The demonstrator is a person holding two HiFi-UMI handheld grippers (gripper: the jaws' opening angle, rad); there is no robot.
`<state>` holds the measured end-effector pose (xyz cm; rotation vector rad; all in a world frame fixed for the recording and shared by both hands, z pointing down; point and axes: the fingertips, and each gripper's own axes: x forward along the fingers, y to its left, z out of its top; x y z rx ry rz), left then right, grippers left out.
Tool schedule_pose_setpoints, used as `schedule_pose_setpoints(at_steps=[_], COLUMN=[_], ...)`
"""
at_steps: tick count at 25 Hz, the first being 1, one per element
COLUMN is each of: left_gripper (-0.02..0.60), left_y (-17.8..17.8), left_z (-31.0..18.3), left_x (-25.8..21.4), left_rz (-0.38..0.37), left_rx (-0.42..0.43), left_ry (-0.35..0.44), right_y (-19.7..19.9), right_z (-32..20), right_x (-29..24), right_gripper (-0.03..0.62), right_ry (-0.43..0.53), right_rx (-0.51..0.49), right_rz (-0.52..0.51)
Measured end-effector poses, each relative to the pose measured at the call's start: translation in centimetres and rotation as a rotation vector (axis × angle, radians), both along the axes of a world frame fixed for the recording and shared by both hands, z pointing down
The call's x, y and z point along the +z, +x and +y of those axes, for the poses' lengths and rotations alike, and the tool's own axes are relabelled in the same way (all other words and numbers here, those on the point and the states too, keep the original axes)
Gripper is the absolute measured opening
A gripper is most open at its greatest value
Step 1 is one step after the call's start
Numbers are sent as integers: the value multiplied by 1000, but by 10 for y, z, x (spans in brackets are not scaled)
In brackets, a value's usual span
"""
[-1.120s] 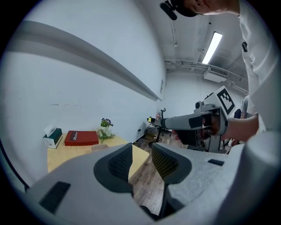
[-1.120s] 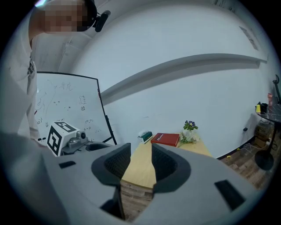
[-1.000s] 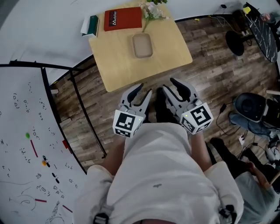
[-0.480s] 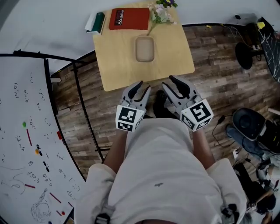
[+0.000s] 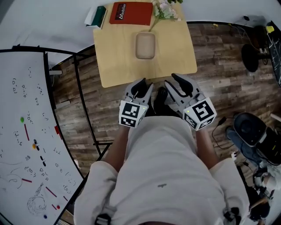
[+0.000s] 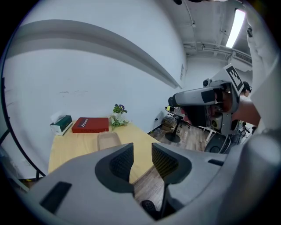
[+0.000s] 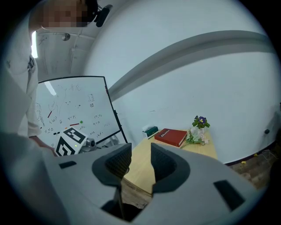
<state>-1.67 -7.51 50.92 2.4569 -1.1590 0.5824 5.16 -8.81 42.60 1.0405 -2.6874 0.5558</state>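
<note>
I hold both grippers close to my body, above the wooden floor at the near edge of a small light-wood table point(image 5: 118, 66). My left gripper point(image 5: 140, 84) is open with a narrow gap between its jaws and nothing in it. My right gripper point(image 5: 175, 81) is open and empty too. On the table lie a beige oblong tray point(image 5: 145, 45), a red book point(image 5: 131, 12), a tissue box point(image 5: 96, 16) and a small bunch of flowers point(image 5: 163, 9). The left gripper view shows its jaws point(image 6: 142, 151) pointing over the table point(image 6: 79, 140) towards the tray point(image 6: 108, 139).
A whiteboard point(image 5: 26, 132) on a black stand rises at the left, its leg close to the table. Chairs, a stool base and cables sit on the floor at the right. A white wall runs behind the table.
Both gripper views have swung a little, so the table sits more centrally ahead of the jaws. The jaw gaps look the same.
</note>
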Motion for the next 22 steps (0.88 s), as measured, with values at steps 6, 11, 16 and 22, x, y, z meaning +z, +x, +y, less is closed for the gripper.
schedule_pose_setpoints(at_steps=[6, 11, 16, 22], left_gripper=[127, 128, 127, 127], left_y=[8, 8, 6, 8], left_z=[-16, -34, -52, -63], left_x=[14, 30, 52, 79], left_rz=[-61, -23, -73, -176], left_rx=[50, 39, 53, 110], left_ry=[22, -12, 5, 43], right_y=[13, 18, 12, 20], right_z=[-10, -12, -9, -9], right_x=[7, 8, 14, 21], right_gripper=[124, 115, 114, 112], right_ry=[-6, -18, -31, -58], right_rx=[30, 65, 61, 96], right_rz=[15, 1, 4, 11])
